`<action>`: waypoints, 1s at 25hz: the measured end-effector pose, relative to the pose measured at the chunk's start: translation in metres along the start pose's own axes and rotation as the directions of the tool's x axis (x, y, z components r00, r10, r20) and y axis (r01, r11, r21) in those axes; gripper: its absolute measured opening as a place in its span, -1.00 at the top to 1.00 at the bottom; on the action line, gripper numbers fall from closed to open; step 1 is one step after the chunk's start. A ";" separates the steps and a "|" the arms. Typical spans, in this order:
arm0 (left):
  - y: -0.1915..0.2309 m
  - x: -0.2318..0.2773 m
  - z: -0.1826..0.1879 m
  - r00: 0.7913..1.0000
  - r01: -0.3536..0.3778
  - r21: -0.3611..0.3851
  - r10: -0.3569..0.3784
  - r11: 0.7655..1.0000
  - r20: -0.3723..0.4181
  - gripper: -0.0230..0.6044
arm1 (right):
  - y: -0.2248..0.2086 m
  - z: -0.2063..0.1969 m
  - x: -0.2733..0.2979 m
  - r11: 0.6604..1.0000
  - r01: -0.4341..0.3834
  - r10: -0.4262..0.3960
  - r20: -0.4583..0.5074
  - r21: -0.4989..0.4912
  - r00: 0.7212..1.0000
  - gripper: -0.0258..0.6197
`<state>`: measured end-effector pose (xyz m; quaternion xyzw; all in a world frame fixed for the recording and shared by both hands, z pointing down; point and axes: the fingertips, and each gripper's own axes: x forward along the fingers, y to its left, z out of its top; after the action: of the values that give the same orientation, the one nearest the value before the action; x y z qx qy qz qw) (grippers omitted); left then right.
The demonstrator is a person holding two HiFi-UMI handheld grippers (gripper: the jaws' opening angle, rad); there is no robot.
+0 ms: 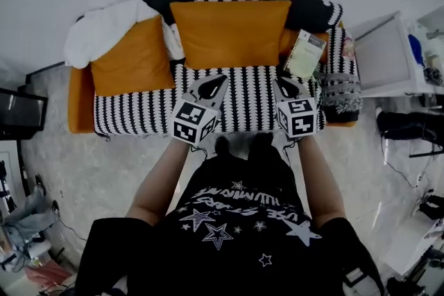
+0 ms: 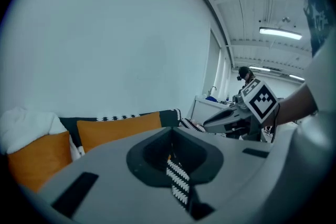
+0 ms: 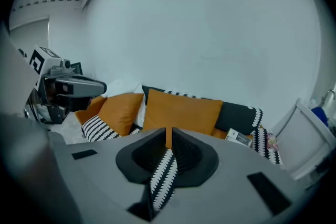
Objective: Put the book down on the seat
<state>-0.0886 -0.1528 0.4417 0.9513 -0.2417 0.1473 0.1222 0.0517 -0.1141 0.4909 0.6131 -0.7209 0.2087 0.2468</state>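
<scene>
1. A white blanket (image 1: 104, 28) is draped over the left end of the sofa (image 1: 139, 113), above an orange cushion (image 1: 132, 55).
2. The left gripper (image 1: 214, 85) hovers over the striped seat with its jaws drawn together to a thin slit, clasping nothing.
3. The right gripper (image 1: 286, 86) is just beside it, jaws likewise pinched nearly closed and empty.
4. The book (image 1: 305, 53) sits at the sofa's right end, beyond the right gripper and apart from it. It seems to lean on the backrest.
5. A white table (image 1: 395, 55) stands right of the sofa.
</scene>
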 end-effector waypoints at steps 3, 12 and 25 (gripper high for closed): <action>-0.004 -0.004 -0.007 1.000 0.008 -0.016 -0.008 1.000 -0.002 0.90 | 0.005 -0.007 -0.010 1.000 -0.010 0.010 0.005 0.024 1.000 0.78; -0.026 -0.002 -0.022 1.000 0.013 -0.023 -0.014 1.000 -0.026 0.90 | 0.015 -0.013 -0.022 0.994 -0.074 0.071 0.046 0.080 0.996 0.81; -0.100 -0.038 -0.045 0.998 -0.039 -0.028 0.038 0.999 -0.041 0.90 | 0.036 -0.054 -0.097 0.988 -0.152 0.149 0.075 0.026 0.986 0.81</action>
<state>-0.0806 -0.0375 0.4541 0.9414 -0.2596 0.1655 0.1379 0.0339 0.0000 0.4739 0.5679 -0.7702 0.2157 0.1943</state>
